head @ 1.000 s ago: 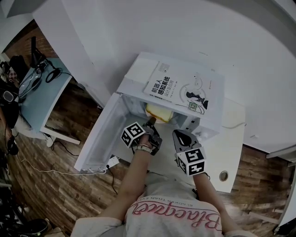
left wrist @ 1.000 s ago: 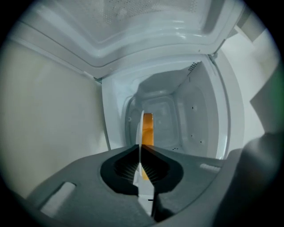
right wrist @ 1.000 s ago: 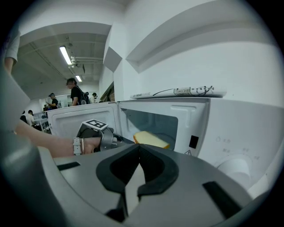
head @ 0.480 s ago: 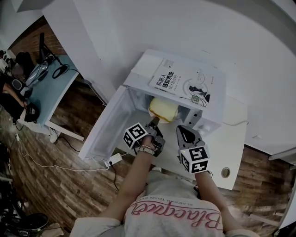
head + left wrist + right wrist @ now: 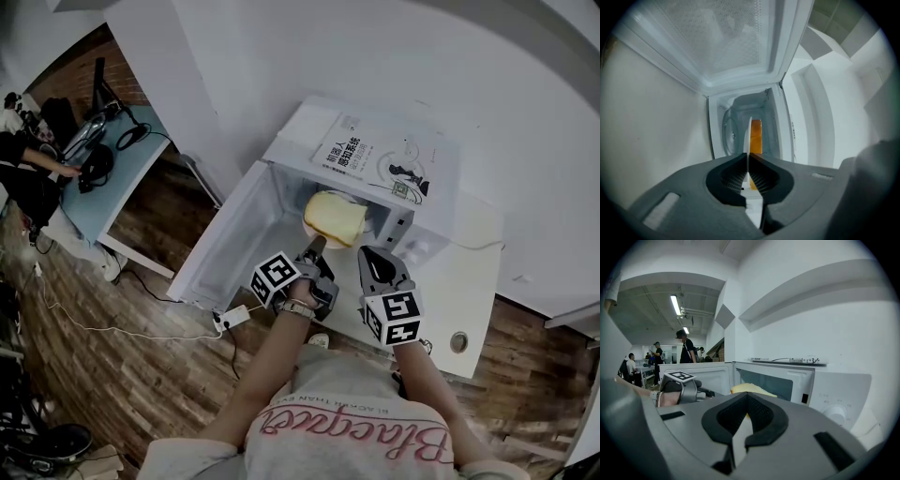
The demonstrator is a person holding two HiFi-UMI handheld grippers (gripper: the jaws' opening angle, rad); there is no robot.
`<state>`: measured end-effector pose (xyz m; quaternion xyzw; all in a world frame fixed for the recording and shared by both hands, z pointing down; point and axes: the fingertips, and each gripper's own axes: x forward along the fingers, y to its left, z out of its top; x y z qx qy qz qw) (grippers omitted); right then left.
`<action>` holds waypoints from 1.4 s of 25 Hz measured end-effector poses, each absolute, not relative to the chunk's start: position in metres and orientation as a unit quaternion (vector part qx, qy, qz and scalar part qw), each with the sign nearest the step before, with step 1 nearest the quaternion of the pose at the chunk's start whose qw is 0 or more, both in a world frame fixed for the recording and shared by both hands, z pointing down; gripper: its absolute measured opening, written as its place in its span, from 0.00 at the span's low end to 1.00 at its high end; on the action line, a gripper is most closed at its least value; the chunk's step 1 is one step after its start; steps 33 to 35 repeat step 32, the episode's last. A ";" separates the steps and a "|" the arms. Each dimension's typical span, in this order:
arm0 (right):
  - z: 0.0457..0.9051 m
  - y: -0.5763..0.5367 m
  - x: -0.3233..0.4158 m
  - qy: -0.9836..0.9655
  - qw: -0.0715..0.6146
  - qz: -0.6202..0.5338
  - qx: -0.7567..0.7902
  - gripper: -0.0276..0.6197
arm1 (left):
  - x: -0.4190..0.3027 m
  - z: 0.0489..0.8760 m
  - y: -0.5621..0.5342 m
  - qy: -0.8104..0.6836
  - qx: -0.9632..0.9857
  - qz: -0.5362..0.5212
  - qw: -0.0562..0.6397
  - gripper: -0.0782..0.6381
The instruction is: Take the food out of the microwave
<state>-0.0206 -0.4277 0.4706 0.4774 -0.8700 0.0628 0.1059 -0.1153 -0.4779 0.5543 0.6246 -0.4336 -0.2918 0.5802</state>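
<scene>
A yellow food (image 5: 335, 216) on a thin white plate sits at the mouth of the white microwave (image 5: 427, 239), whose door (image 5: 234, 246) hangs open to the left. My left gripper (image 5: 314, 247) is shut on the plate's near rim. In the left gripper view the plate (image 5: 748, 136) shows edge-on between the closed jaws of the left gripper (image 5: 748, 161), with the orange-looking food (image 5: 756, 135) behind it. My right gripper (image 5: 368, 255) hovers beside it to the right, shut and empty. In the right gripper view, the right gripper (image 5: 747, 401) points at the food (image 5: 752, 390).
A book (image 5: 375, 161) lies on top of the microwave. The microwave stands on a white table (image 5: 469, 291) with a cable hole (image 5: 458, 341). A power strip (image 5: 232, 319) and cable lie on the wooden floor. A desk (image 5: 112, 169) with a seated person is far left.
The plate with the food has come further out of the microwave's mouth, drawn back by my left gripper. Both grippers have moved back and a little up.
</scene>
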 end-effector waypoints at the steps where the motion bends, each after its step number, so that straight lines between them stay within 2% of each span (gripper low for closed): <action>1: 0.470 -0.426 -0.021 -0.870 0.103 0.064 0.478 0.06 | -0.115 0.552 -0.474 -0.434 0.624 -0.289 0.582 0.13; 16: 0.462 -0.425 -0.009 -0.863 0.091 0.045 0.495 0.06 | -0.108 0.507 -0.441 -0.409 0.632 -0.301 0.585 0.13; 35: 0.464 -0.418 -0.010 -0.864 0.092 0.036 0.494 0.06 | -0.110 0.505 -0.426 -0.403 0.623 -0.310 0.594 0.13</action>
